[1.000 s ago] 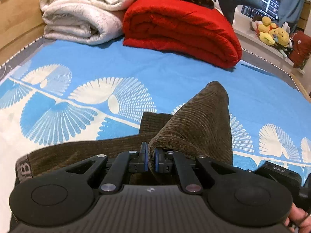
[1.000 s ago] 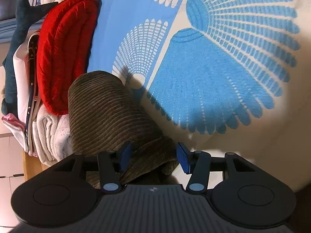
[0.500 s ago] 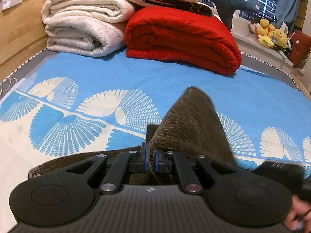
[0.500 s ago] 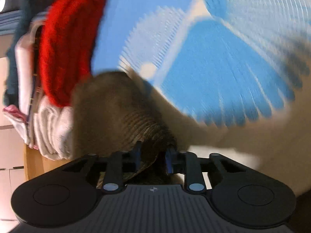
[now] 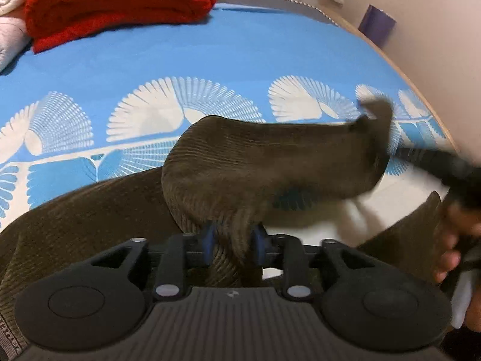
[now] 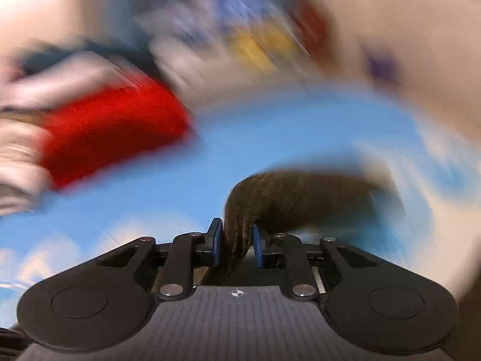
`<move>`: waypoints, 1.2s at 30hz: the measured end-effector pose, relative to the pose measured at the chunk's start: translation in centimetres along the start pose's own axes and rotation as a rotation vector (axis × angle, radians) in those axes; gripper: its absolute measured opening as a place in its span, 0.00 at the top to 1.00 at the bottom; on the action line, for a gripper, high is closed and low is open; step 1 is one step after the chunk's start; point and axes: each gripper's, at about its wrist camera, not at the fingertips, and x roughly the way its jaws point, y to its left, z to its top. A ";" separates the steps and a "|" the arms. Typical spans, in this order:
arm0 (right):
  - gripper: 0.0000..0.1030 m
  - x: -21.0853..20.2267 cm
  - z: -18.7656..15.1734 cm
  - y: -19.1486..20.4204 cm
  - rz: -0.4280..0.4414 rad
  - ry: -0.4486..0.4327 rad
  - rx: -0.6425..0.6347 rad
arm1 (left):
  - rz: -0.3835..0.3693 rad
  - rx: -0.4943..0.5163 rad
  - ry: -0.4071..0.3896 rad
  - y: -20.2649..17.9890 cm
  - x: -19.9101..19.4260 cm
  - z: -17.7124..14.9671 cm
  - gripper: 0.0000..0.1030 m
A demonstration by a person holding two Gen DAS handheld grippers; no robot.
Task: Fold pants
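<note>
L gripper [image 5: 233, 245]: blue pads apart w/ a bunched fold of the brown corduroy pants [image 5: 270, 162] between them; jaws are opening, and the right-hand pad looks clear of the cloth, so not a firm clamp. From that gripper the pants leg rises just ahead as a raised hump, then runs off to the right, tip blurred and lifted near the right edge of the bed. More of the pants lies flat to the lower left of the gripper, w/ a lettered waistband strip [image 5: 9, 340] at the far bottom-left corner. Another brown flap sits low right, beside a person's hand [image 5: 457, 240], blurred, gripping something dark. Under it all: blue bedsheet [image 5: 210, 60] w/ white fan print. Far ahead-left of the gripper, a folded red blanket [image 5: 117, 3]; white blanket [image 5: 9, 15] just left of it, touching. Purple item [image 5: 377, 24] against the wall, far ahead-right. R gripper [image 6: 237, 248]: view heavily motion-blurred, but the blue pads have a narrow twist of pants fabric [image 6: 300, 201] between them; left pad touches the cloth, right pad appears to too; jaws are opening slightly. Fabric arcs up and to the right just ahead of the pads. Red blanket shows as a smear ahead-left; rest too blurred to tell.
</note>
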 end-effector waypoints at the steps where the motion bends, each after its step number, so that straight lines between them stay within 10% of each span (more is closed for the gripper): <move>1: 0.74 2.0 -0.8 -3.1 -0.057 0.142 0.123 | -0.008 0.000 0.002 -0.1 -0.1 0.0 0.57; 5: 0.75 6.2 -3.8 -13.6 -0.191 0.438 0.508 | 0.011 0.019 -0.008 -0.1 -0.4 0.1 0.57; 14: 0.52 9.2 0.8 -22.4 0.010 0.201 0.633 | -0.054 0.047 -0.002 -0.2 -0.7 0.1 0.57; 21: 0.52 12.4 3.4 -16.9 0.080 0.252 0.376 | -0.031 -0.087 -0.074 2.7 -2.4 1.0 0.57; 32: 0.51 15.9 3.0 -11.1 -0.082 0.280 0.085 | 0.058 -0.128 -0.054 6.6 -2.7 0.4 0.57; 36: 0.89 15.8 3.1 -11.8 -0.073 0.268 0.068 | 0.068 -0.137 -0.060 7.2 -3.0 0.3 0.57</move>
